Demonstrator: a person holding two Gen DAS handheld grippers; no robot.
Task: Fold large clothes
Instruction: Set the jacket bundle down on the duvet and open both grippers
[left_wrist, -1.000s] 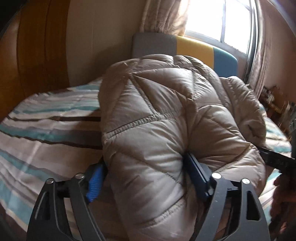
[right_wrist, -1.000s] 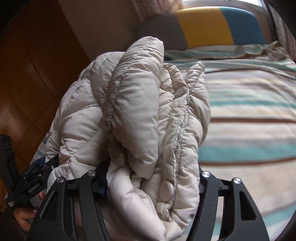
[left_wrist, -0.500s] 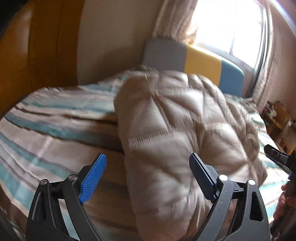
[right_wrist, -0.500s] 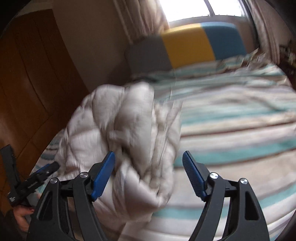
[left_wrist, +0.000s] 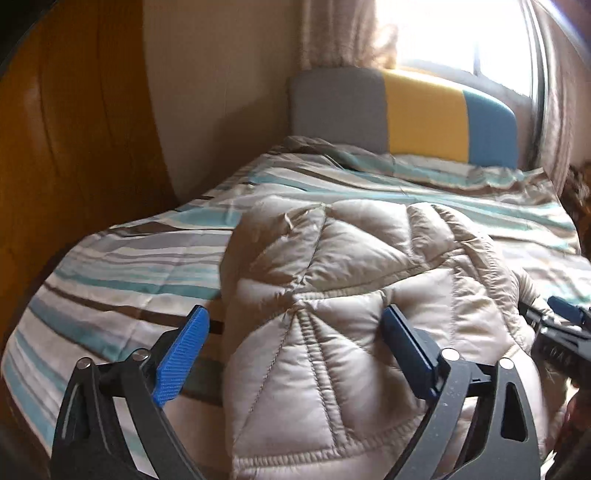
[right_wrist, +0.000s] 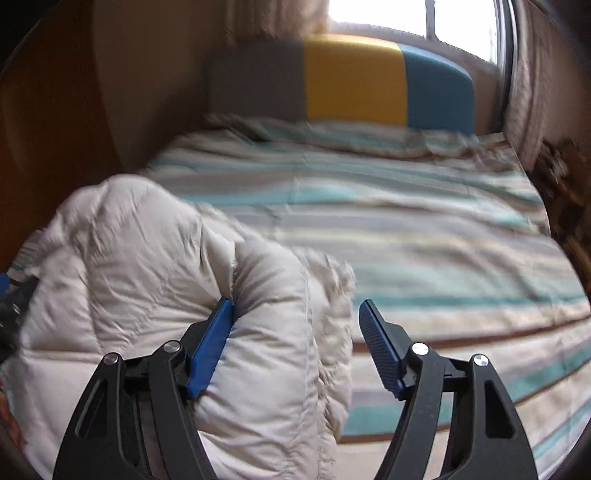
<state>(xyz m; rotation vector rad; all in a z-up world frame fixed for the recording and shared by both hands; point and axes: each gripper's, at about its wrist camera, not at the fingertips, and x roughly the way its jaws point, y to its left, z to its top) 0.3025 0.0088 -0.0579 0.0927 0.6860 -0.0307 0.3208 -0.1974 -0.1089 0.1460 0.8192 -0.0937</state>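
A beige quilted puffer jacket (left_wrist: 351, 306) lies bundled on the striped bed (left_wrist: 129, 266). My left gripper (left_wrist: 295, 354) is open, its blue pads (left_wrist: 181, 354) apart on either side of the jacket's near end, holding nothing. In the right wrist view the jacket (right_wrist: 147, 277) sits at lower left. My right gripper (right_wrist: 295, 350) is open; its left pad (right_wrist: 210, 347) rests against a jacket fold, the right pad is over the bedspread. The right gripper also shows at the left wrist view's right edge (left_wrist: 561, 332).
A headboard (left_wrist: 406, 114) in grey, yellow and blue stands at the far end under a bright window (left_wrist: 461, 37) with curtains. A wooden wardrobe (left_wrist: 74, 147) runs along the left. Clutter lies off the bed's right side (right_wrist: 565, 192).
Both grippers were shut on the jacket one second ago; both have opened and let it go. The jacket has dropped onto the bed and both grippers have pulled back.
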